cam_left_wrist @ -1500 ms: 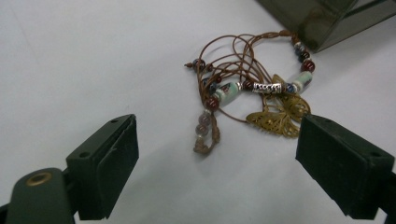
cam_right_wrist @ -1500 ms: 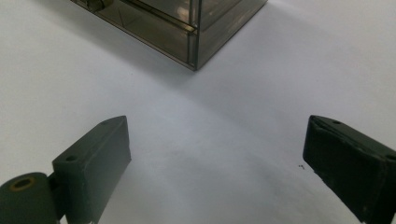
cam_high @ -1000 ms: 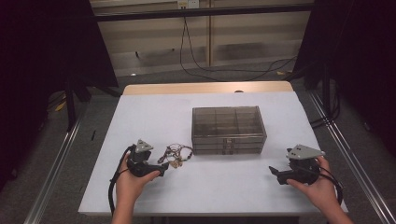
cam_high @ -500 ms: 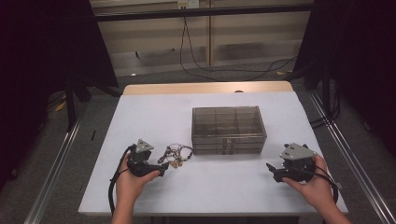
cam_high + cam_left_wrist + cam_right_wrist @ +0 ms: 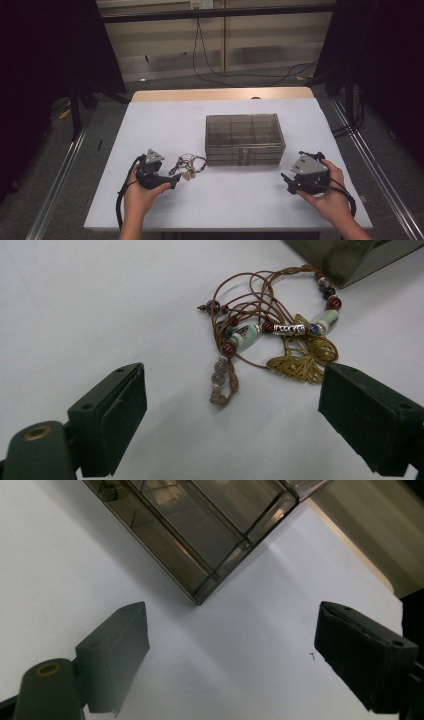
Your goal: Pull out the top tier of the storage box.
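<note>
A smoky clear plastic box (image 5: 244, 138) with several compartments and small drawers stands shut at the middle of the white table (image 5: 165, 120). Left of it lies a tangle of brown cord jewellery (image 5: 188, 165) with glazed beads and a brass butterfly charm (image 5: 302, 360). My left gripper (image 5: 176, 181) sits just left of the tangle, jaws wide open, and the jewellery (image 5: 260, 330) lies just beyond their tips. My right gripper (image 5: 286, 181) is held off the box's front right corner (image 5: 197, 597), open and empty.
A wooden strip (image 5: 220, 94) edges the table's far side. Dark metal frame rails (image 5: 60, 170) run along both sides, and cables (image 5: 215, 75) lie on the floor behind. Bare white table shows in front of the box.
The right gripper has shifted slightly left toward the box's front corner. The left gripper and the jewellery have stayed put.
</note>
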